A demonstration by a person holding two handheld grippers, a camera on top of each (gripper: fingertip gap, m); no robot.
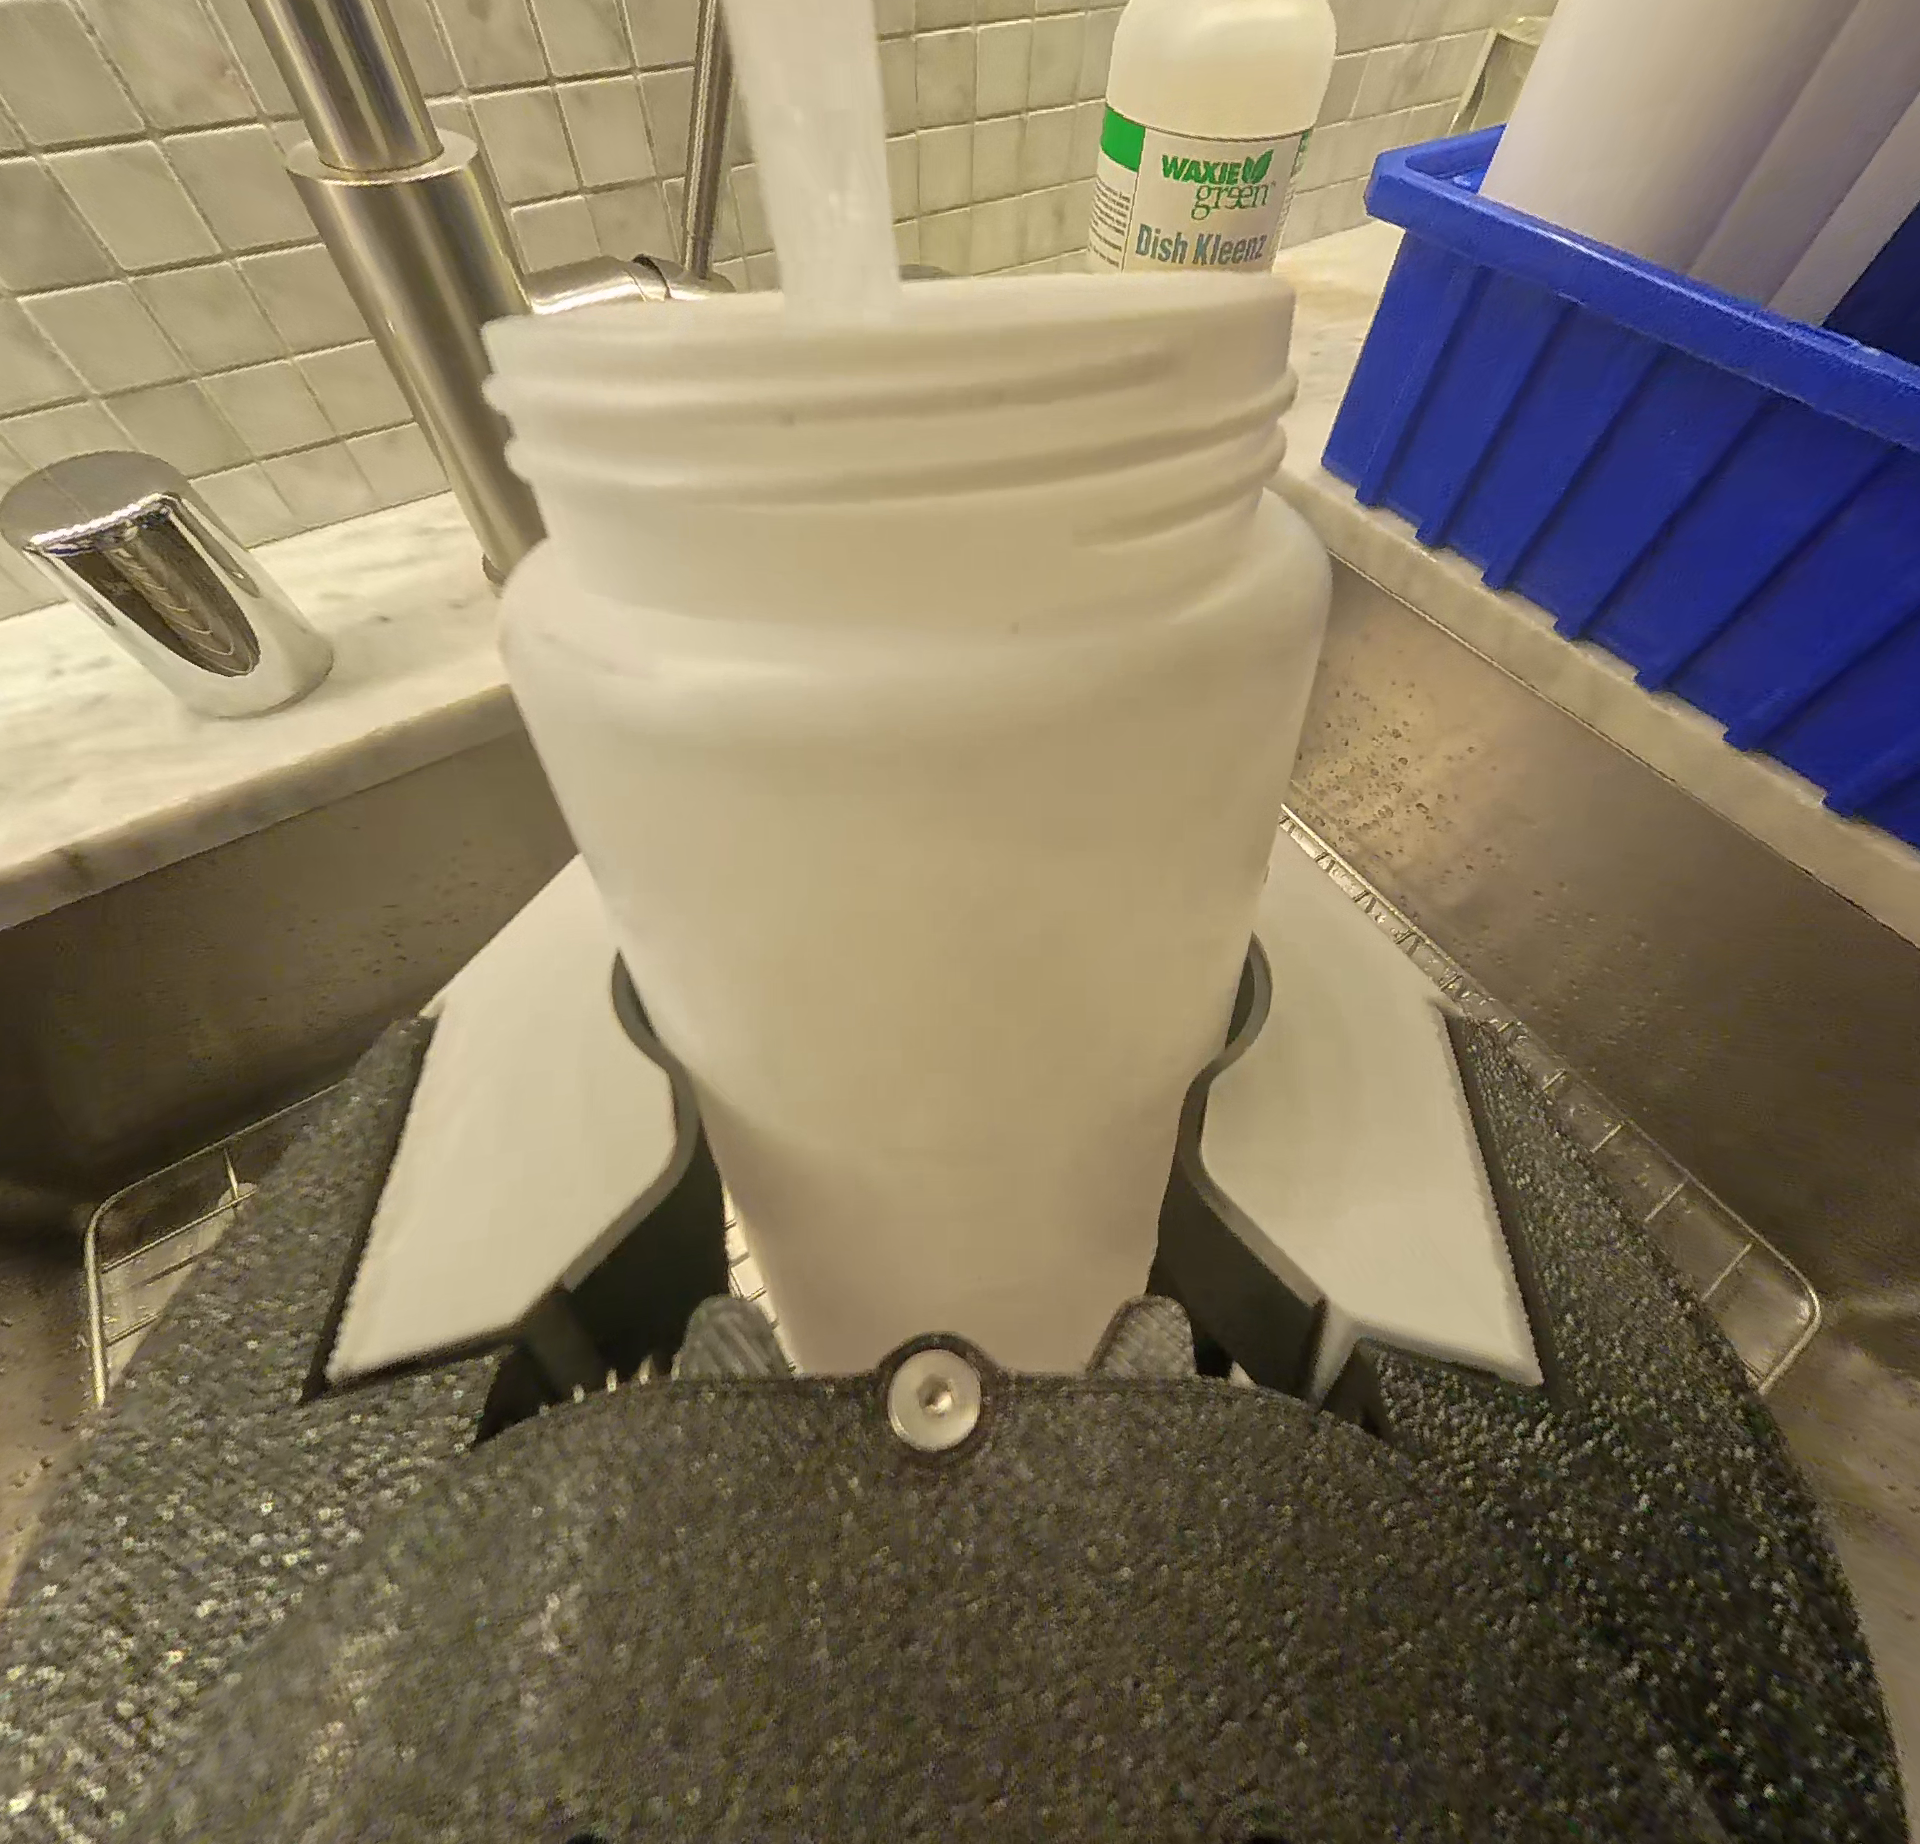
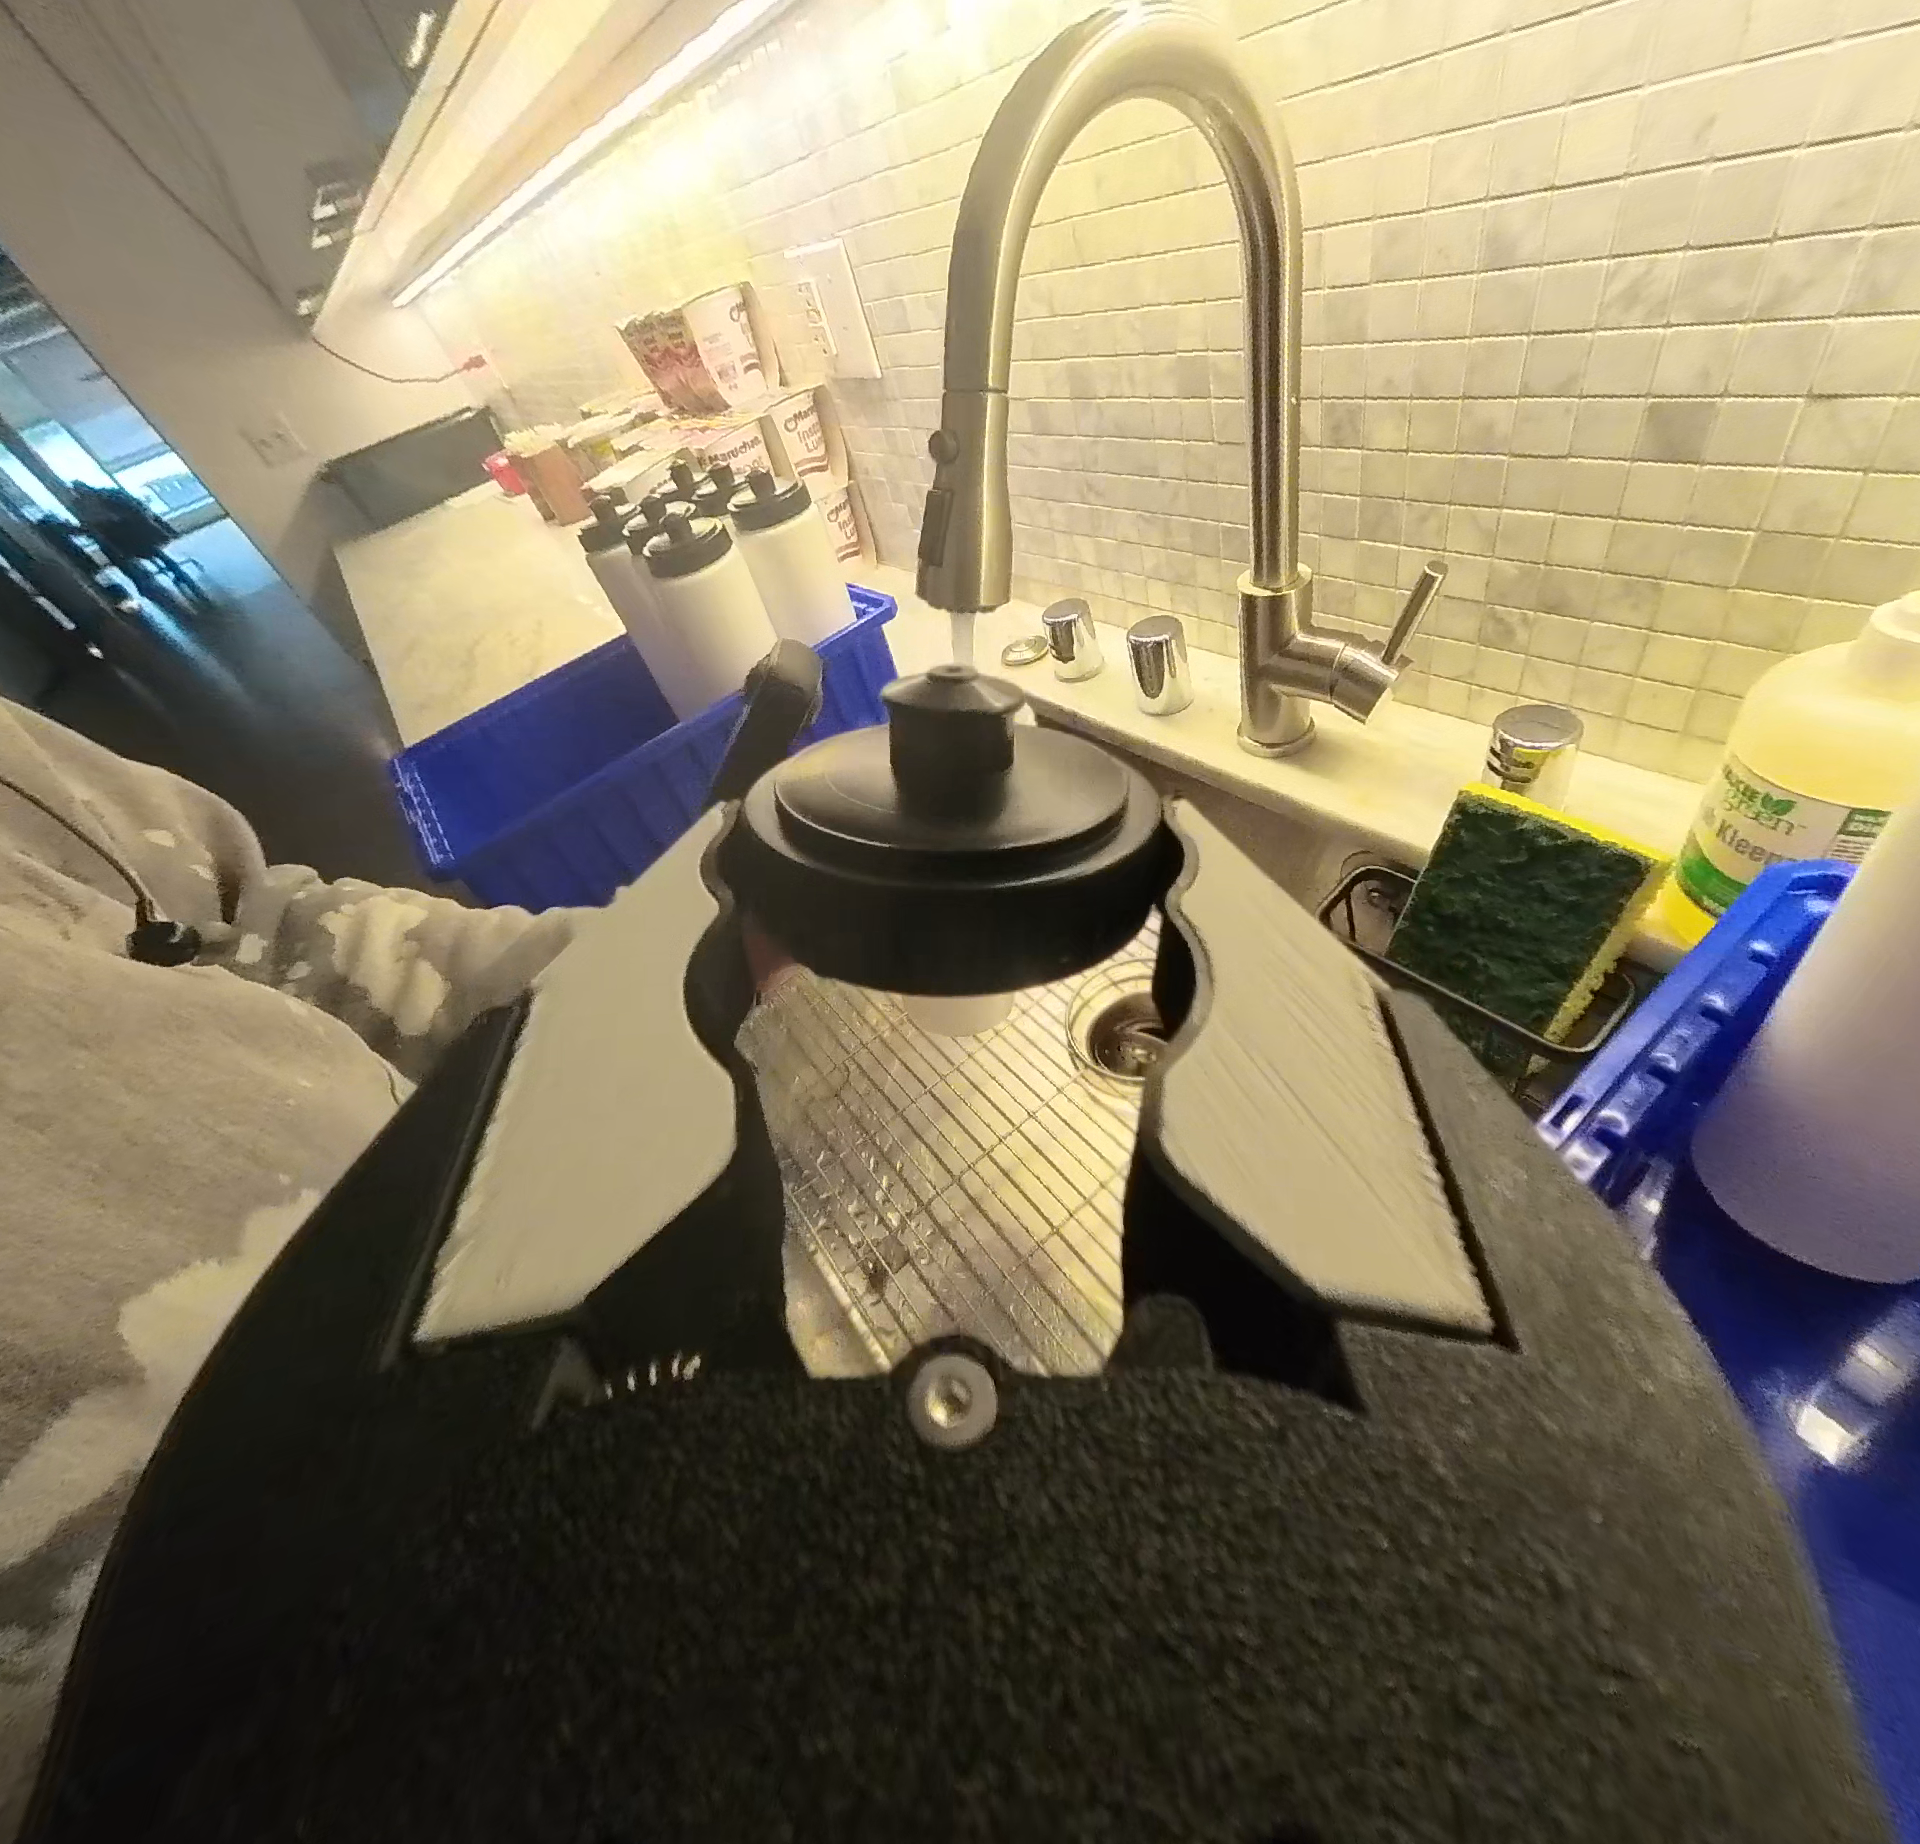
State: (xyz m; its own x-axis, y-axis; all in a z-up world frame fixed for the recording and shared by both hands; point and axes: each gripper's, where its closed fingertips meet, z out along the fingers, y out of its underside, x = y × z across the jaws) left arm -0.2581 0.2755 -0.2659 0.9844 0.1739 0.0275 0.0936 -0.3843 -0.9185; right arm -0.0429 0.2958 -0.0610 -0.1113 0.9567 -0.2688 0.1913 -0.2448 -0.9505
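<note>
Holding a white bottle [image 1: 914,807] w/ my left gripper [image 1: 940,1005], both fingers squeezed tight on its sides. The bottle stands up straight, lid off, over the metal sink [image 1: 1558,859]. Water [image 1: 821,121] runs down from the tap right into its open top. A soap bottle [image 1: 1210,101] stands behind it on the counter, and a blue bin [image 1: 1621,464] sits at the sink's edge on the right.

My right gripper [image 2: 940,890] pinches a black lid [image 2: 951,859] btw its 2 fingers, spout end up. The lid is just under the tap head [image 2: 961,537], where a thin stream [image 2: 961,636] comes out. Below is the wire rack [image 2: 966,1119] and the drain [image 2: 1127,1031]. A green & yellow sponge [image 2: 1517,911] sits in a holder on the right. More white bottles [image 2: 717,599] w/ black lids stand in a 2nd blue bin [image 2: 582,786] on the left.
</note>
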